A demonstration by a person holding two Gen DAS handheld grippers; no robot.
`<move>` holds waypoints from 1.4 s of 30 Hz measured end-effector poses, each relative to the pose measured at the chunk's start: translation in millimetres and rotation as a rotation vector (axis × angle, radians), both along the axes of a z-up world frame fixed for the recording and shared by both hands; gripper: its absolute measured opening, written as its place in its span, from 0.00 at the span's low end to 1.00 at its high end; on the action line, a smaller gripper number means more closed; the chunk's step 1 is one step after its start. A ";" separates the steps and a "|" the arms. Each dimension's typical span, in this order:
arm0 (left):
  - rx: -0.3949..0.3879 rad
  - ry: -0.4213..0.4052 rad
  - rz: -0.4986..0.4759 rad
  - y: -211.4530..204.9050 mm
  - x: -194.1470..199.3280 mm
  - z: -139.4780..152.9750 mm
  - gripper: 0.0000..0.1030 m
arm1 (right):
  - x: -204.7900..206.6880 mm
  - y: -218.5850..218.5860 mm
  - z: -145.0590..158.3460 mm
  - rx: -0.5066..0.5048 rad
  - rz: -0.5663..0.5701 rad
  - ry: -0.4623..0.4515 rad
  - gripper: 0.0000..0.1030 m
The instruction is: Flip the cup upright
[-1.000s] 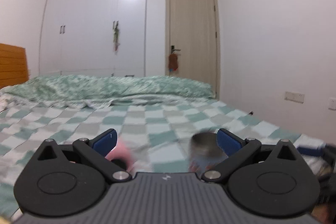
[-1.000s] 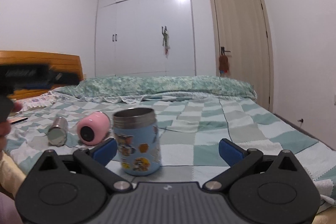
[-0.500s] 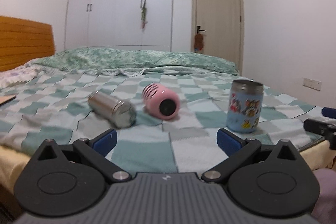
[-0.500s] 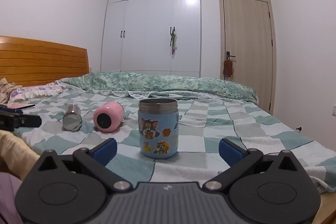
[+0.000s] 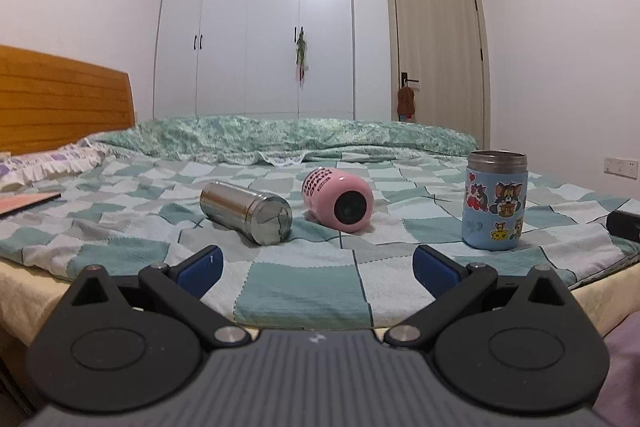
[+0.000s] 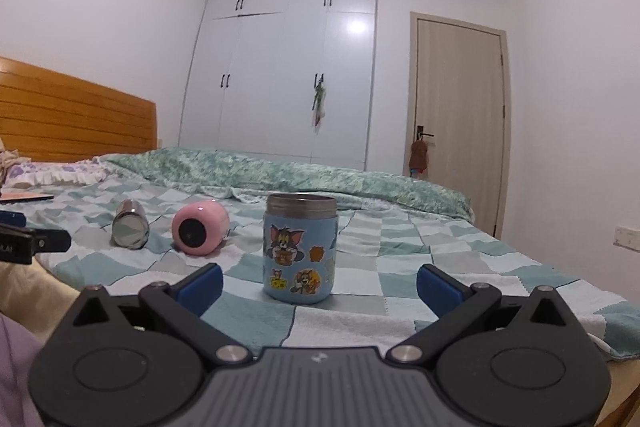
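Observation:
A blue cartoon-sticker cup point(image 5: 495, 201) point(image 6: 300, 249) stands upright on the checked bedspread point(image 5: 304, 287). A pink cup point(image 5: 339, 197) point(image 6: 200, 227) lies on its side, as does a steel cup point(image 5: 247, 213) point(image 6: 129, 224). My left gripper point(image 5: 316, 267) is open and empty, back from the bed's near edge, facing the lying cups. My right gripper point(image 6: 320, 285) is open and empty, just short of the blue cup. The left gripper's tip also shows at the left edge of the right wrist view point(image 6: 28, 241).
A wooden headboard point(image 5: 60, 103) point(image 6: 72, 119) and a pillow point(image 5: 44, 163) are at the left. A flat book point(image 5: 24, 203) lies on the bed at the left. A rolled duvet point(image 5: 280, 139) runs along the far side. A white wardrobe point(image 5: 256, 27) and a door point(image 5: 438, 55) stand behind.
Both grippers have pulled back and down from the bed; the left one swung back from close over the cups. The blue cup stands free.

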State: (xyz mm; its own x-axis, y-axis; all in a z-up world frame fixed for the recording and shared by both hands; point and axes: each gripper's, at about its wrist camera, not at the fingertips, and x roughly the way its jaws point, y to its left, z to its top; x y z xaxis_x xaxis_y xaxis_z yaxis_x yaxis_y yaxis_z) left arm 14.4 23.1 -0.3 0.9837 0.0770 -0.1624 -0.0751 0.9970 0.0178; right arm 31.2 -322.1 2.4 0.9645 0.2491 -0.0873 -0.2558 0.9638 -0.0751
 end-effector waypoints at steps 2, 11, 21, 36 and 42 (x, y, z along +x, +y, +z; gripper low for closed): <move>-0.001 -0.004 -0.001 0.4 -0.9 -0.6 1.00 | 0.2 -1.6 0.0 0.010 -0.010 -0.007 1.00; -0.025 -0.003 0.001 2.6 -1.4 -0.9 1.00 | 0.7 -3.7 -1.4 0.024 -0.028 -0.013 1.00; -0.031 -0.005 0.002 3.3 -2.1 -1.1 1.00 | 1.0 -3.0 -1.7 0.022 -0.029 -0.011 1.00; -0.029 -0.005 0.002 3.4 -2.5 -1.1 1.00 | 0.6 -2.6 -1.9 0.022 -0.028 -0.012 1.00; -0.030 -0.005 0.002 3.1 -2.4 -1.1 1.00 | 1.1 -2.6 -2.1 0.021 -0.028 -0.012 1.00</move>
